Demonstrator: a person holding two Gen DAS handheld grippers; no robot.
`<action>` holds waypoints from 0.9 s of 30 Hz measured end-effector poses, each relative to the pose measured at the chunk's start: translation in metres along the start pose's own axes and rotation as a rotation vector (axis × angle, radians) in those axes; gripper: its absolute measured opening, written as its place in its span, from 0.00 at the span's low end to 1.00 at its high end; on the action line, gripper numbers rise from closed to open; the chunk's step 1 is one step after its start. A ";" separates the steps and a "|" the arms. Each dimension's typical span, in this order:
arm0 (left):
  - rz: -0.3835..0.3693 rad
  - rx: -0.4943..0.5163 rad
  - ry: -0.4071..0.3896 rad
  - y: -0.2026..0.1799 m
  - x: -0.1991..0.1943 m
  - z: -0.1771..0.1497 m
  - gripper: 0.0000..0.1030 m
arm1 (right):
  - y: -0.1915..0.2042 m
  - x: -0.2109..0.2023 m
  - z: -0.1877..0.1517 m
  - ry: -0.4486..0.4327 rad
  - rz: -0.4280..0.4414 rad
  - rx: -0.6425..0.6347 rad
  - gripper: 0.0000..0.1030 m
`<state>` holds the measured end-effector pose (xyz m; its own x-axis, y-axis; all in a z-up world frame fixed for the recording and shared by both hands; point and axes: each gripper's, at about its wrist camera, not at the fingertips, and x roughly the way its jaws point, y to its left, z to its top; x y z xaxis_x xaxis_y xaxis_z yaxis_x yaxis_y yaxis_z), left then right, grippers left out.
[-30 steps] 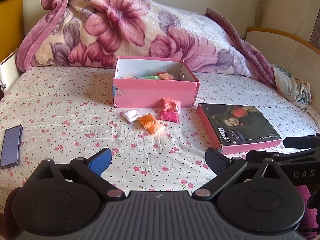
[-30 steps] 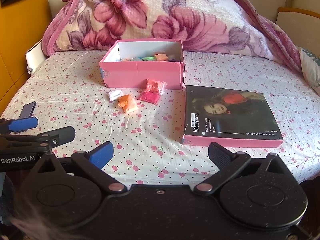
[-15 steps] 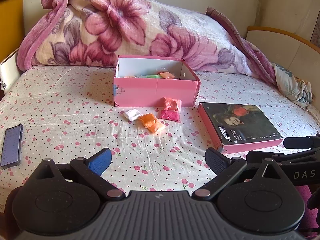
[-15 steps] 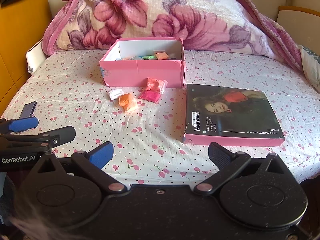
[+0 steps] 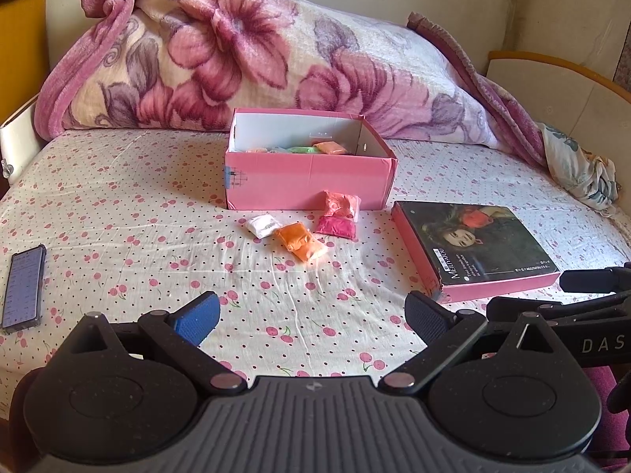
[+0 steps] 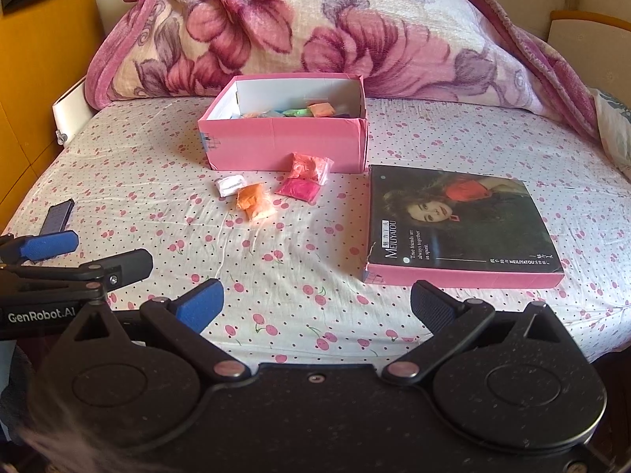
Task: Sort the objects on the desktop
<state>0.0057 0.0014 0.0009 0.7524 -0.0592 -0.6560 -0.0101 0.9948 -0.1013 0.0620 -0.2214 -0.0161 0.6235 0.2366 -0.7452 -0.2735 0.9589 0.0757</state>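
Just four packets [image 5: 301, 224] beside box [image 5: 309, 181]

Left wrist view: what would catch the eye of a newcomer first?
The open pink box stands mid-bed on the cherry-print sheet, holding several colored packets. Four loose packets lie just in front of it: white, orange, pink and coral. To the right lies the box lid with a woman's portrait; a phone rests far left.

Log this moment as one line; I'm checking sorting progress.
left gripper: open, empty | right gripper: open, empty | four packets loose before pink box | lid beside box
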 end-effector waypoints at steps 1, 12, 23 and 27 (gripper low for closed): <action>0.000 0.000 0.000 -0.001 0.000 0.000 0.98 | -0.002 -0.001 0.000 0.000 0.000 0.000 0.99; 0.004 0.004 -0.005 -0.005 0.002 -0.003 0.98 | 0.008 0.004 0.002 -0.001 0.003 -0.001 0.99; -0.030 -0.038 -0.007 0.004 0.009 -0.003 0.98 | 0.006 0.019 0.008 0.003 0.075 0.023 0.99; -0.046 -0.010 -0.019 0.007 0.017 -0.001 0.98 | 0.005 0.025 0.010 0.004 0.102 0.032 0.99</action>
<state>0.0178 0.0071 -0.0119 0.7646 -0.1034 -0.6362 0.0185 0.9902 -0.1387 0.0833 -0.2093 -0.0278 0.5906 0.3323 -0.7353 -0.3116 0.9345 0.1721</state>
